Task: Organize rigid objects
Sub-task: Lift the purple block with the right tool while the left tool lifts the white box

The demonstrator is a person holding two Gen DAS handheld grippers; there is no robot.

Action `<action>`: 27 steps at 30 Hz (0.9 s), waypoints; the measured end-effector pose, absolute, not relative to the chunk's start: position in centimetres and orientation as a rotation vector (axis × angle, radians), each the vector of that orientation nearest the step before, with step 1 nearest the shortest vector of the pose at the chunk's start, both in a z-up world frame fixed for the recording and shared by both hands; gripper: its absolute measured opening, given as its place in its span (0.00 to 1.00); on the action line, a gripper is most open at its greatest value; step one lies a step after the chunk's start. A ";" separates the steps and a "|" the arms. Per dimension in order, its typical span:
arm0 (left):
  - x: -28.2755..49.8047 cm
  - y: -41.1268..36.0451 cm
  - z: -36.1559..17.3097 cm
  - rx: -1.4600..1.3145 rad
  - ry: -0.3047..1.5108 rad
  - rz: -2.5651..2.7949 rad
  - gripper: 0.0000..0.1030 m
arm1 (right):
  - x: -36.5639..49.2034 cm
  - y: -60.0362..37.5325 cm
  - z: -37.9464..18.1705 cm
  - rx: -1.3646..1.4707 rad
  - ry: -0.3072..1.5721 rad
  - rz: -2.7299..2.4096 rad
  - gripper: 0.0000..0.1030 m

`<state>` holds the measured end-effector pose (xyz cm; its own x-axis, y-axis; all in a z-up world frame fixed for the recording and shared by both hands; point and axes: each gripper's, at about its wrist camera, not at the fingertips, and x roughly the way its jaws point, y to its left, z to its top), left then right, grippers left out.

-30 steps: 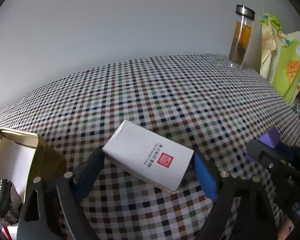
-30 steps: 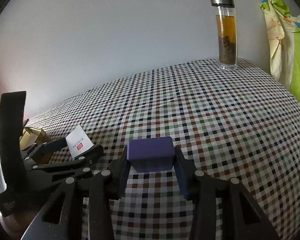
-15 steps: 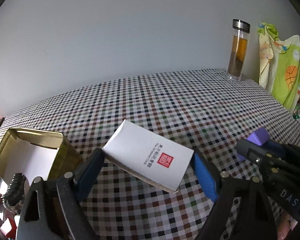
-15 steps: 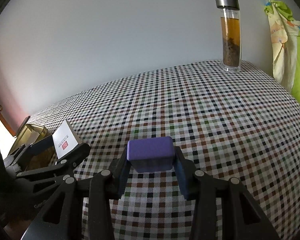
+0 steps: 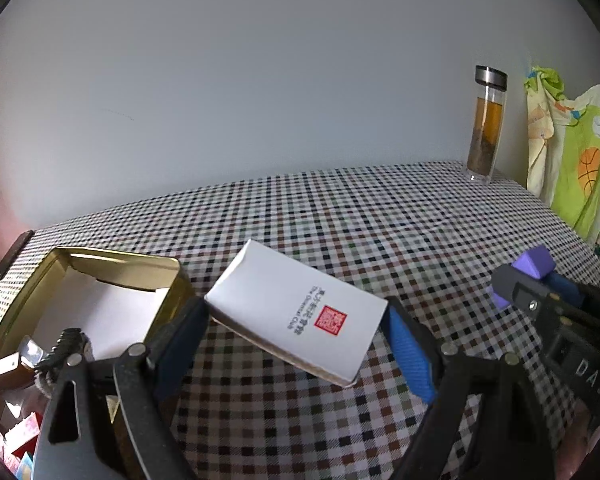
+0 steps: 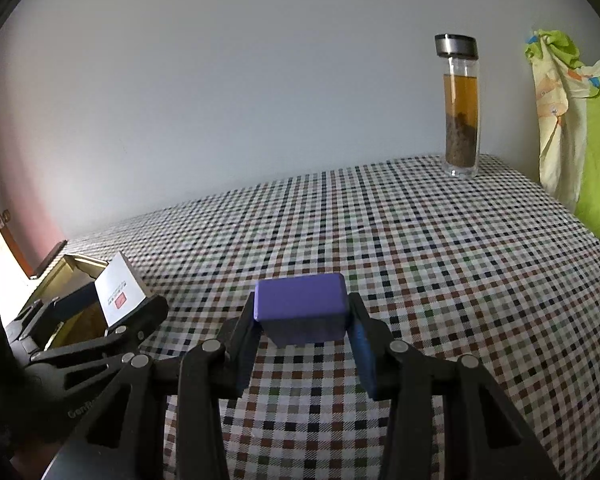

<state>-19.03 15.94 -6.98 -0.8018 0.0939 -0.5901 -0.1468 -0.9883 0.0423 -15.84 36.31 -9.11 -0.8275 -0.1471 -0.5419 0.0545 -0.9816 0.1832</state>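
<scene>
Gripping the white box (image 5: 296,312) across its long axis, the left gripper (image 5: 296,332) hangs just right of the open gold tin (image 5: 112,258). From the right wrist, the right gripper (image 6: 302,320) clamps the purple block (image 6: 300,300), farther from that tin (image 6: 74,262).

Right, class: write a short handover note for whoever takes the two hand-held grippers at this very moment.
Left hand-held gripper: shut on the white box, held above the cloth beside the open gold tin.
Right hand-held gripper: shut on the purple block, also off the cloth.
Done: both things picked up.
Left: neither is put away yet; the tin, with paper and small items inside, looks the likely place.
Tea bottle stands at the far edge.
</scene>
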 end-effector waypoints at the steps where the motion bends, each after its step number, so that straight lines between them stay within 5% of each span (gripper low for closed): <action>1: -18.9 15.9 -6.9 -0.925 0.125 2.868 0.85 | -15.7 36.4 -9.0 0.862 -0.247 -2.903 0.43; 27: -14.4 13.5 -5.8 -0.759 0.109 2.949 0.85 | -11.7 35.8 -7.6 0.648 -0.202 -2.986 0.43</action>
